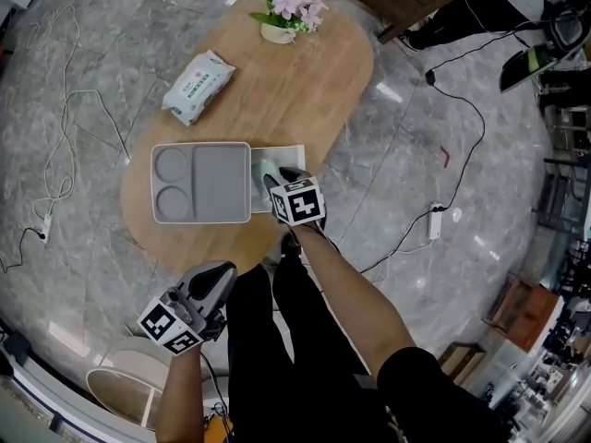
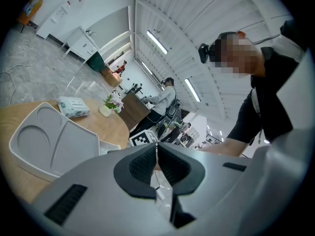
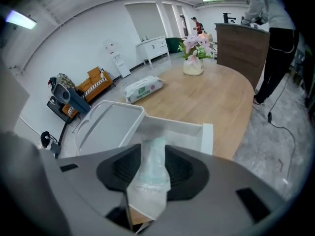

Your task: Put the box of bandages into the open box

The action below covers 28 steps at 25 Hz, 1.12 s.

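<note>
Only the right gripper view shows the box of bandages [image 3: 147,181], print unreadable, between the parted jaws of the right tool [image 3: 151,150], over the open box [image 3: 187,127]; the left tool [image 2: 156,154] is closed.

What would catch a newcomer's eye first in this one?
The right hand-held gripper hangs over the white open box on the wooden table, a pale box of bandages between its parted jaws. Beside the open box lies a grey tray; pink flowers stand at the far end.
</note>
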Tool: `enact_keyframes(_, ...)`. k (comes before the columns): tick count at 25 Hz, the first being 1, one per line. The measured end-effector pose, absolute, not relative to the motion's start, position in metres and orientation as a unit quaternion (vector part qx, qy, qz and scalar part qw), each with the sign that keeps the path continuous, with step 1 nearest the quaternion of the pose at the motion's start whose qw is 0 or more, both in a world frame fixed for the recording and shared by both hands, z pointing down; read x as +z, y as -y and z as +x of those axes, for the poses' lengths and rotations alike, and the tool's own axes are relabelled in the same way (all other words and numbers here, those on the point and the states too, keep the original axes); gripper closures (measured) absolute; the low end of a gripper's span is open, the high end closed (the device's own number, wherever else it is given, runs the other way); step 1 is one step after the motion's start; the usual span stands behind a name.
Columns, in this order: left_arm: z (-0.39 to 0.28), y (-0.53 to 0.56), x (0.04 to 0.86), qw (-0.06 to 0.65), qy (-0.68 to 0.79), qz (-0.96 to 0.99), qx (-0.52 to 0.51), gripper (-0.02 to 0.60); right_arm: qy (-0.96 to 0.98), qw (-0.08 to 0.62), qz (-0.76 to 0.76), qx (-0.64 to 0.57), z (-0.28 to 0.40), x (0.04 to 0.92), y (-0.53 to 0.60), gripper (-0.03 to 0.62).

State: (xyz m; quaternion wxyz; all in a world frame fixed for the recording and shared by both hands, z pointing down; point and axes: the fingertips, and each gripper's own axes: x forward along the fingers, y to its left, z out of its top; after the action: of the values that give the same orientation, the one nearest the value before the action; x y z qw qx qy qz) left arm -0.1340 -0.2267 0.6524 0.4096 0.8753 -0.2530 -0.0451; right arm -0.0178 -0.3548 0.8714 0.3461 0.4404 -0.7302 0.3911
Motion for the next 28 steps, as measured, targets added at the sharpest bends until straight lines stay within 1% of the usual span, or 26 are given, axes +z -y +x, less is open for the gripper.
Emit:
enact_keyframes(4, -0.132, 0.227, 0.653, 0.407, 0.254, 0.876, -0.045, 0.557, 0.734, 0.344, 0.448, 0.378, -0.011, 0.865, 0.356, 0.436)
enact_keyframes(10, -0.129, 0.23, 0.649, 0.394, 0.264, 0.879, -0.042, 0.557, 0.747, 0.314, 0.449, 0.376, -0.001, 0.843, 0.356, 0.439)
enact_keyframes(13, -0.129, 0.232, 0.636, 0.383, 0.271, 0.882, -0.046, 0.557, 0.758, 0.291, 0.453, 0.368, 0.005, 0.818, 0.357, 0.508)
enact_keyframes(15, -0.128, 0.234, 0.623, 0.373, 0.275, 0.885, -0.048, 0.557, 0.767, 0.278, 0.453, 0.36, 0.009, 0.796, 0.358, 0.53)
enact_keyframes(18, -0.123, 0.241, 0.597, 0.356, 0.282, 0.89, -0.05, 0.557, 0.787, 0.249, 0.447, 0.345, 0.013, 0.751, 0.361, 0.577)
enact_keyframes(22, -0.111, 0.247, 0.552, 0.333, 0.276, 0.9, -0.043, 0.557, 0.823, 0.19, 0.419, 0.332, 0.01, 0.677, 0.356, 0.582)
enact_keyframes(25, -0.104, 0.247, 0.507, 0.305, 0.277, 0.91, -0.045, 0.557, 0.869, 0.12, 0.373, 0.304, -0.004, 0.596, 0.348, 0.583)
enact_keyframes(28, -0.092, 0.236, 0.462, 0.284, 0.279, 0.916, -0.056, 0.557, 0.898, 0.062, 0.343, 0.268, 0.0, 0.509, 0.33, 0.583)
